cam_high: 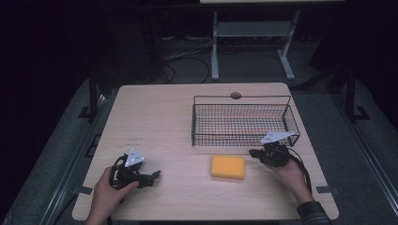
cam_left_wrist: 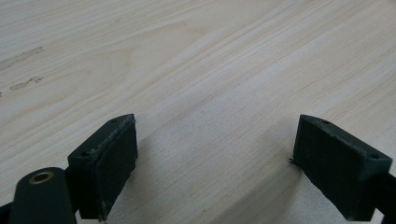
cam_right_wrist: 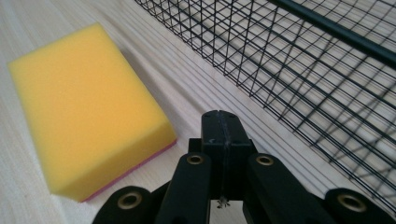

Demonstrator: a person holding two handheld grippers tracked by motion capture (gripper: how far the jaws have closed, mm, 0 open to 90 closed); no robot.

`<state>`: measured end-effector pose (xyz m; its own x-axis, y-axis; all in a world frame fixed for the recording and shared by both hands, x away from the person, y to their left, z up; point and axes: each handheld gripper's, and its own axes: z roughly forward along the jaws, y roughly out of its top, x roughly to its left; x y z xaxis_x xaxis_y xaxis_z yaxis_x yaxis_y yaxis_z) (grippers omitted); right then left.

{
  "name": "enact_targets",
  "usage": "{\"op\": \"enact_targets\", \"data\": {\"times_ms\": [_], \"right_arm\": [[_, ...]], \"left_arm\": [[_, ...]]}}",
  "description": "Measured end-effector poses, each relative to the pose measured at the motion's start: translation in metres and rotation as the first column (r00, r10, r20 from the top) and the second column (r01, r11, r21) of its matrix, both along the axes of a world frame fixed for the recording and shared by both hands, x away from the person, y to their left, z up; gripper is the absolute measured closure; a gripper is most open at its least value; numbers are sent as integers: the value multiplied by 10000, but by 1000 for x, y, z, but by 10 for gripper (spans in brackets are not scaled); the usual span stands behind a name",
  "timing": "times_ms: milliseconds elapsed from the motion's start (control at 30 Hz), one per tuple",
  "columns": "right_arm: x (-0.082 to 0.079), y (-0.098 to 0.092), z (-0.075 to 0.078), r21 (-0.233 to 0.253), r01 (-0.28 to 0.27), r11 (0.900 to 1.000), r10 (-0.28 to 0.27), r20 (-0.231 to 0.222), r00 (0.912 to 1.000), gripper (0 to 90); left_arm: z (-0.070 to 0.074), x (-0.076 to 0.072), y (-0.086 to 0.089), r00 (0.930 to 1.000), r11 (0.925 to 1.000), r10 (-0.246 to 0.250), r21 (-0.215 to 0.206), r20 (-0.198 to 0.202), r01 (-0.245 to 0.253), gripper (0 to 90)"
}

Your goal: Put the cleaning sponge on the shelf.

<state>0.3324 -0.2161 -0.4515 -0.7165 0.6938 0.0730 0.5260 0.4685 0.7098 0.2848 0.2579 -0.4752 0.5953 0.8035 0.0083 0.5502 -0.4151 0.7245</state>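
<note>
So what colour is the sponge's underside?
Pink beneath the yellow sponge, clearest in the right gripper view.

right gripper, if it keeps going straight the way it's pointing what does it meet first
Probably bare table: the shut right gripper points along the strip between the yellow sponge and the wire basket, touching neither. Depth is unclear, so a slight drift could brush either.

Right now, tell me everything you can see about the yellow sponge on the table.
The sponge is a rectangular yellow foam block with a thin pink layer along its underside. It lies flat on the wooden table, just in front of the wire basket without touching it. The right gripper, jaws shut, sits beside it; nothing grips it.
</note>
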Motion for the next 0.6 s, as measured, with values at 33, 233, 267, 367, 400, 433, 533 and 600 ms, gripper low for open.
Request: {"op": "enact_targets", "data": {"times_ms": [33, 233, 267, 367, 400, 433, 533, 600], "right_arm": [[3, 2, -1, -34, -99, 9999, 99, -34, 9999, 895], [9, 10, -6, -90, -293, 9995, 292, -134, 9995, 894], [9, 10, -6, -90, -293, 9995, 292, -134, 9995, 894], [11, 13, -9, -107, -415, 9991, 412, -233, 9989, 894], [11, 14, -10, -115, -443, 9990, 440, -250, 9987, 894], [11, 14, -10, -115, -443, 9990, 440, -250, 9987, 894], [10, 16, -11, -149, -538, 9984, 532, -353, 9980, 893], [10, 16, -12, -171, -656, 9977, 650, -358, 9972, 893]], "left_arm": [[0, 0, 0, 10000, 10000, 1, 0, 0, -1, 130], [0, 0, 0, 10000, 10000, 2, 0, 0, -2, 130], [0, 0, 0, 10000, 10000, 2, 0, 0, -2, 129], [0, 0, 0, 10000, 10000, 2, 1, 0, -2, 130], [0, 0, 0, 10000, 10000, 2, 1, 0, -2, 129], [0, 0, 0, 10000, 10000, 2, 1, 2, -2, 129], [0, 0, 0, 10000, 10000, 3, 1, 1, -3, 129], [0, 0, 0, 10000, 10000, 1, 1, 0, -1, 130]]}}
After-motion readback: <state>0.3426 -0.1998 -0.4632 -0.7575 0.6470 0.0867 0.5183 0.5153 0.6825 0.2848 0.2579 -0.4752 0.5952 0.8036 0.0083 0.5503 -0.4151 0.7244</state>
